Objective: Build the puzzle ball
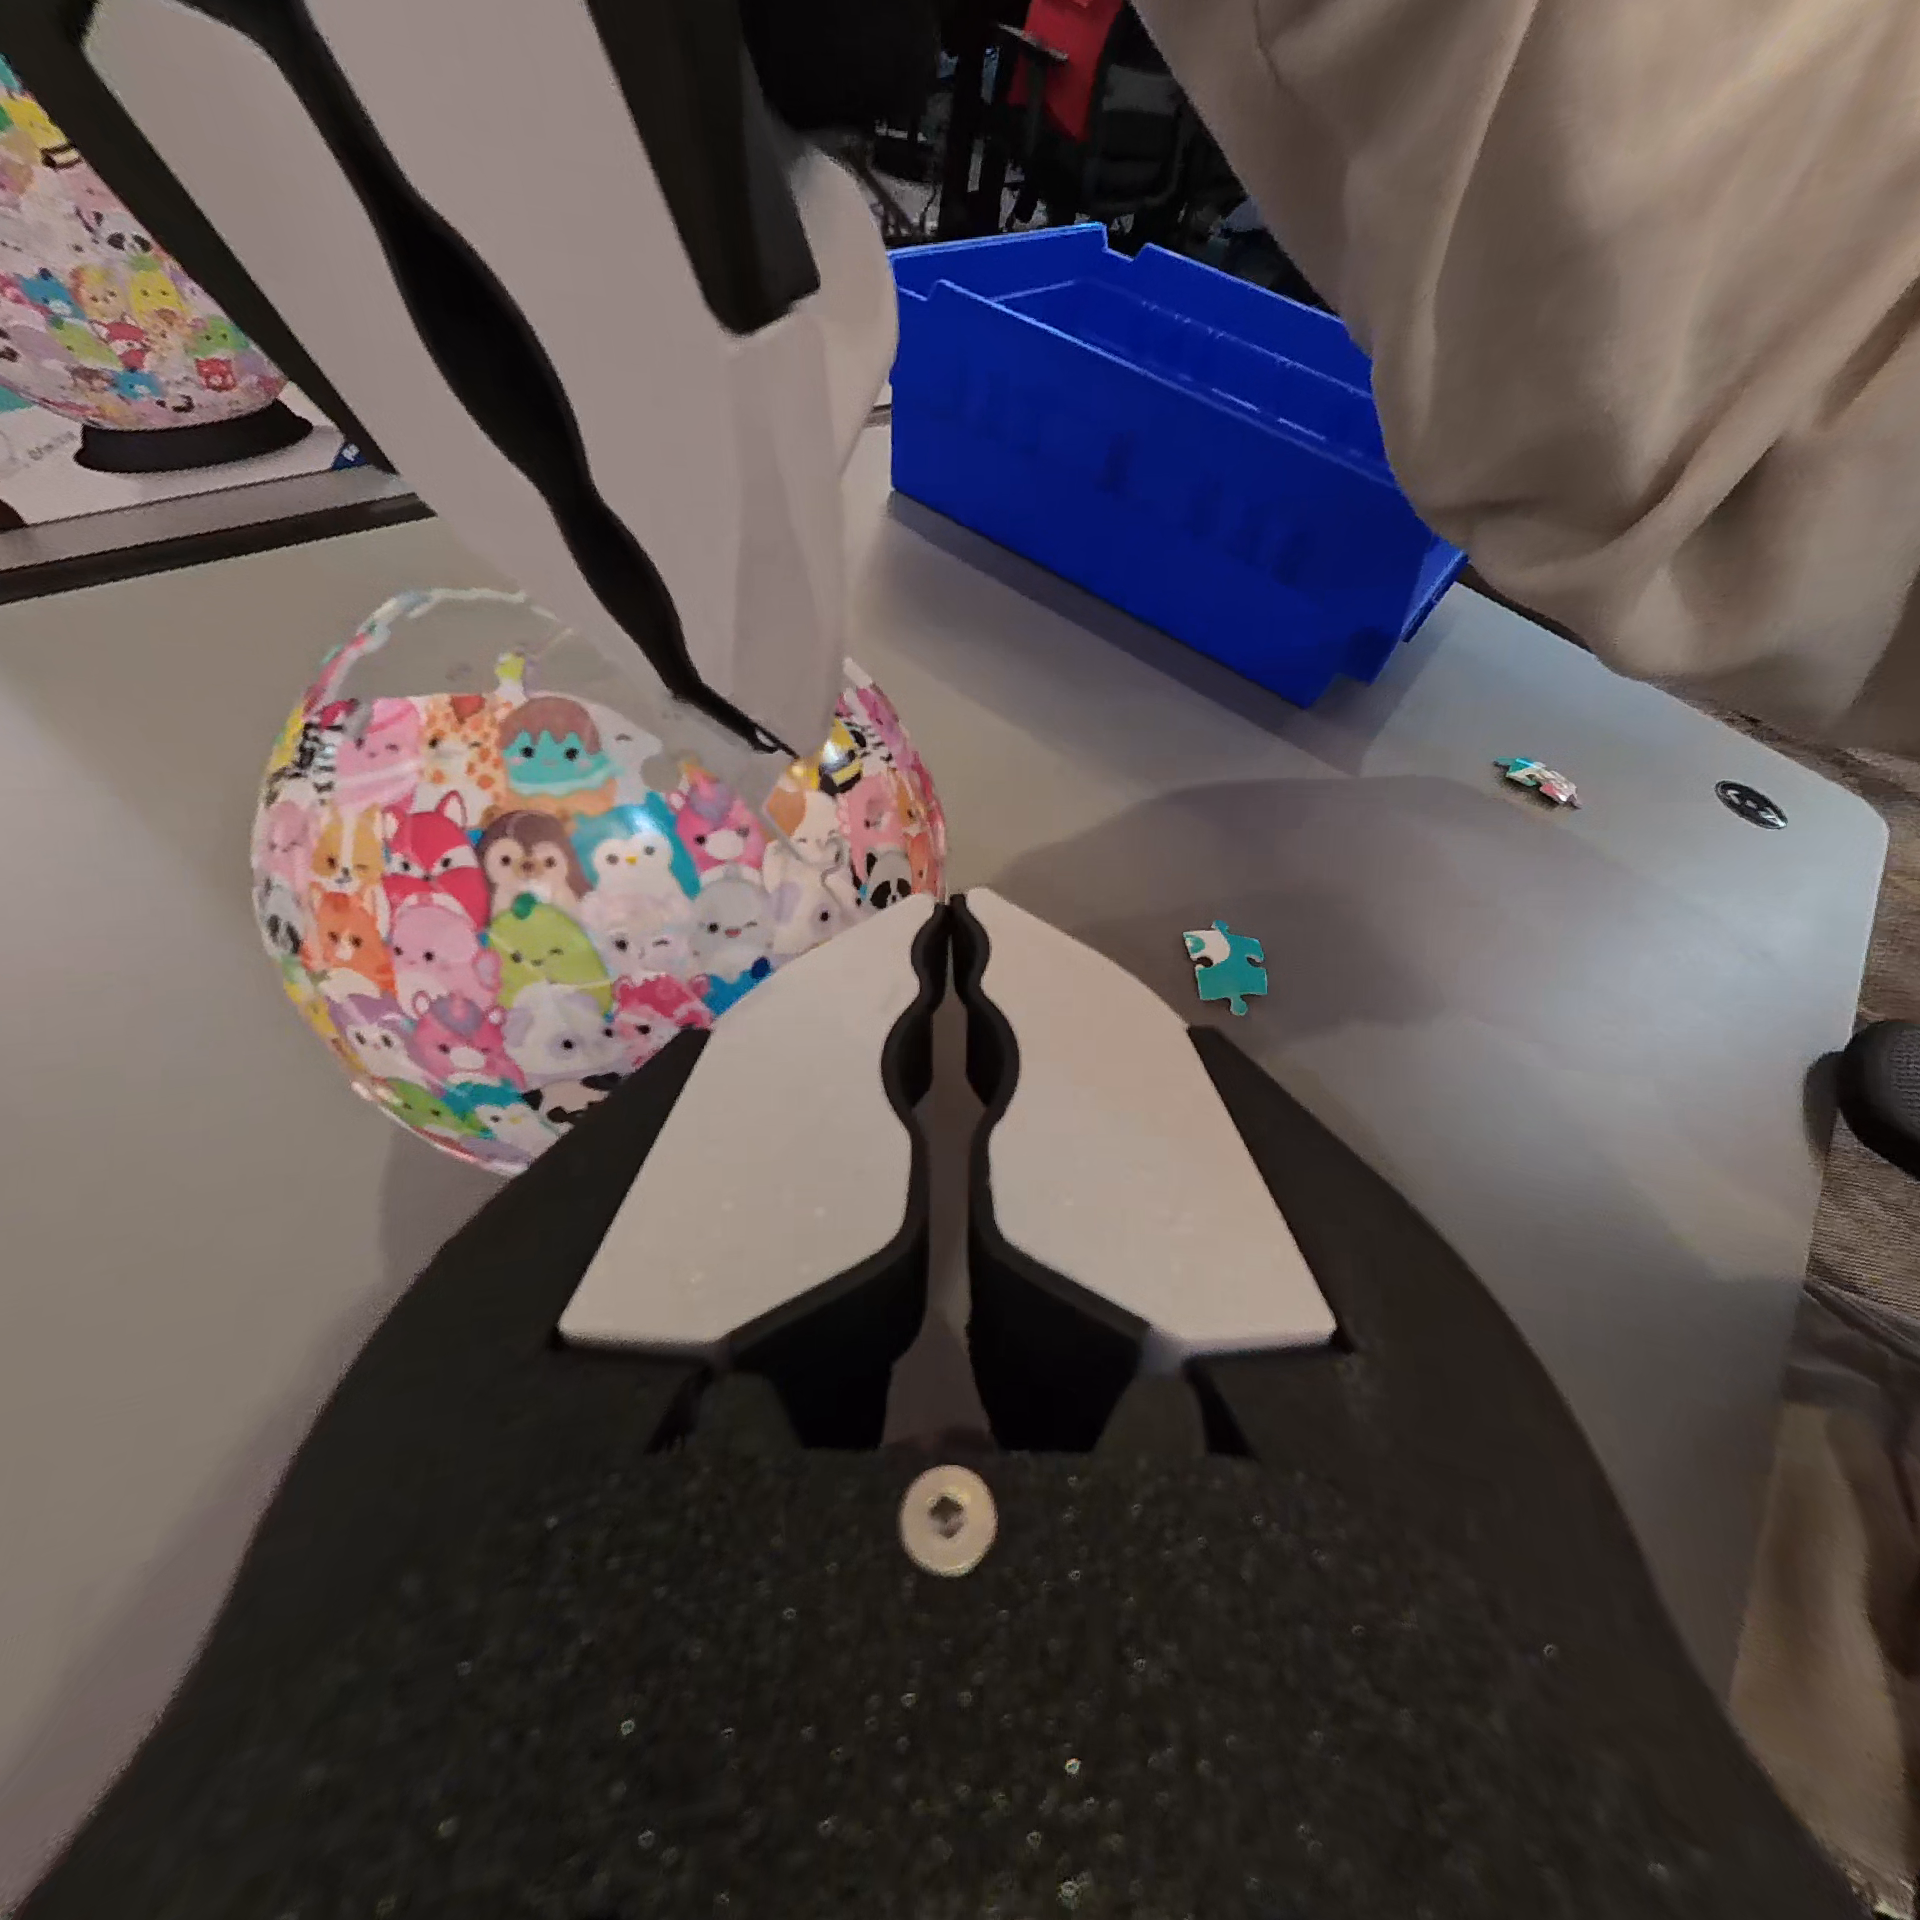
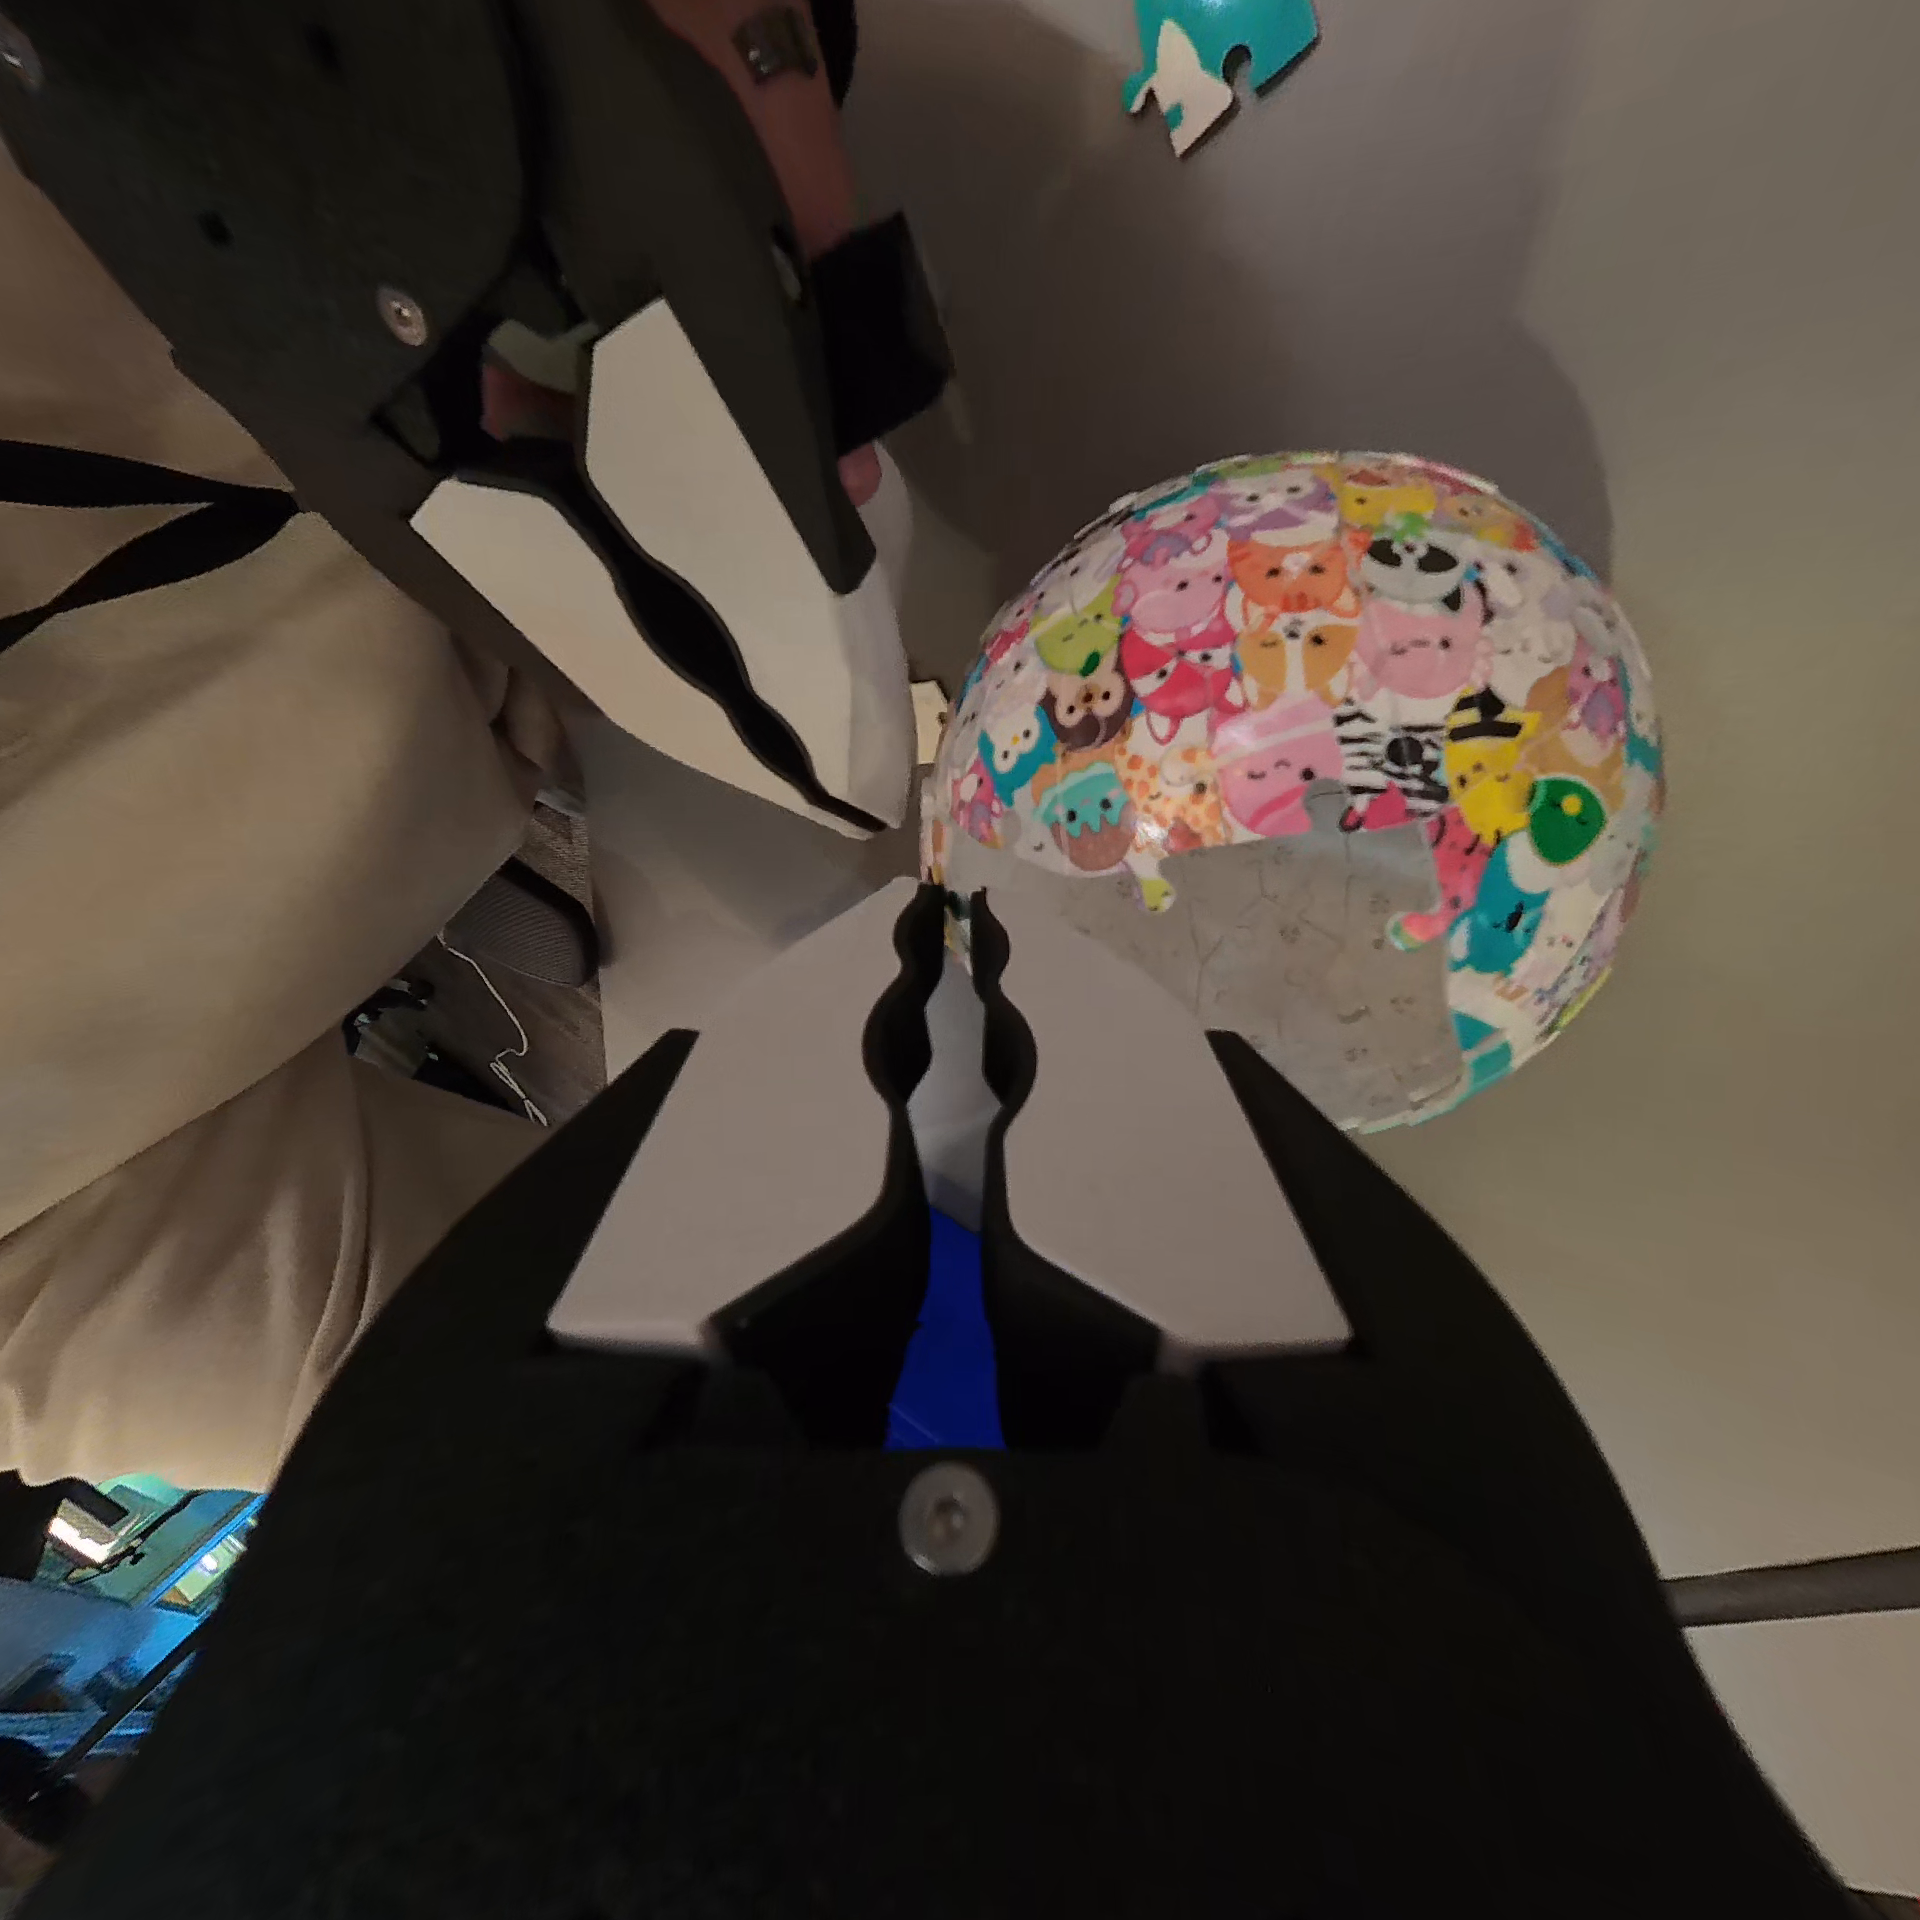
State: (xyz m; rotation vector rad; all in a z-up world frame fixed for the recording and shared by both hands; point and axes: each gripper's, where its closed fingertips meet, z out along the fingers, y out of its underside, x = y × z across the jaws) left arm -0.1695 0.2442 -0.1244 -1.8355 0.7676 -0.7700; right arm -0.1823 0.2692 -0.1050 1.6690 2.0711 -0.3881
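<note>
The puzzle ball (image 1: 540, 904), covered in bright cartoon animals, rests on the grey table (image 1: 1455, 1039). It has a large gap that shows its grey inside (image 2: 1278, 935). My right gripper (image 2: 951, 902) comes down from above in the left wrist view (image 1: 774, 740). Its jaws are pinched on the thin rim at the edge of the gap. My left gripper (image 1: 951, 916) is shut and empty, close to the ball's near right side, and it shows beside the ball in the right wrist view (image 2: 873, 821). A loose teal piece (image 1: 1226, 966) lies on the table to the right of the ball.
A blue plastic bin (image 1: 1143, 447) stands at the back right. A second loose piece (image 1: 1538, 781) lies near the table's right edge. The puzzle box (image 1: 125, 312) stands at the back left. A beige sleeve (image 1: 1610, 312) hangs over the bin. The tips of both grippers are at nearly the same place.
</note>
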